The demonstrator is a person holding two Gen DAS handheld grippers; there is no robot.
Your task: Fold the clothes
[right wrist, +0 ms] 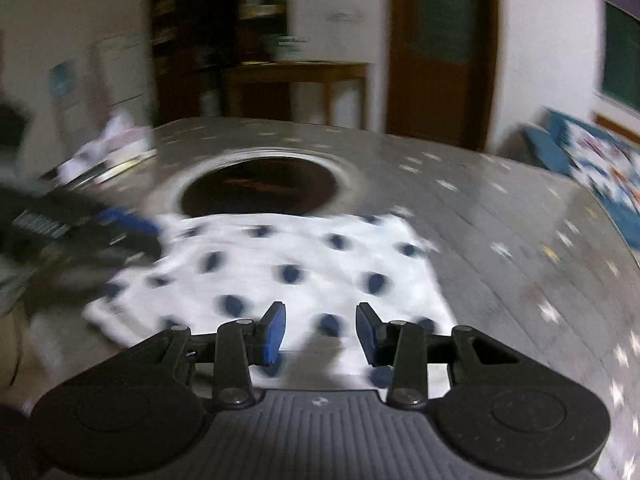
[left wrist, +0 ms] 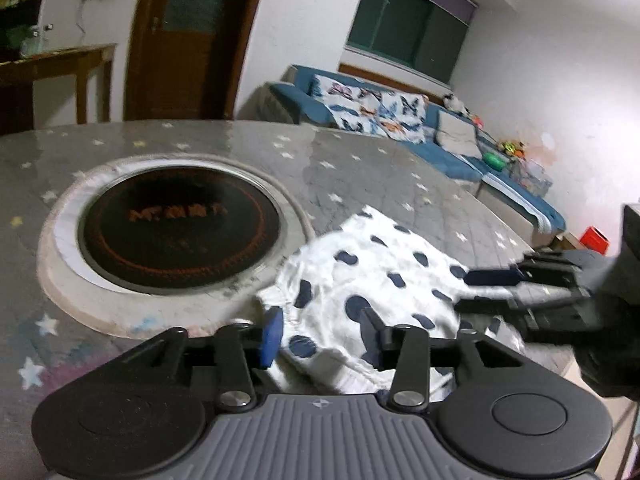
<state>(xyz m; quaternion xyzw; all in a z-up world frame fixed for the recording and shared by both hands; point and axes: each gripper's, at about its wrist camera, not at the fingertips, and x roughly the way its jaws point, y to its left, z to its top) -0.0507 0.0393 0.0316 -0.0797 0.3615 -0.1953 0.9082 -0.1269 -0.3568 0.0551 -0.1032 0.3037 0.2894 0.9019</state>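
Observation:
A white garment with dark blue dots lies flat on the grey star-patterned table, next to the round black cooktop. My left gripper is open, its blue pads just above the garment's near left edge. My right gripper is open over the garment's near edge, holding nothing. In the left wrist view the right gripper reaches in from the right over the cloth. In the right wrist view the left gripper shows blurred at the garment's left side.
The cooktop sits in a pale ring set into the table. A crumpled pile of other clothes lies at the table's far left. A blue sofa with cushions, a wooden side table and a door stand beyond.

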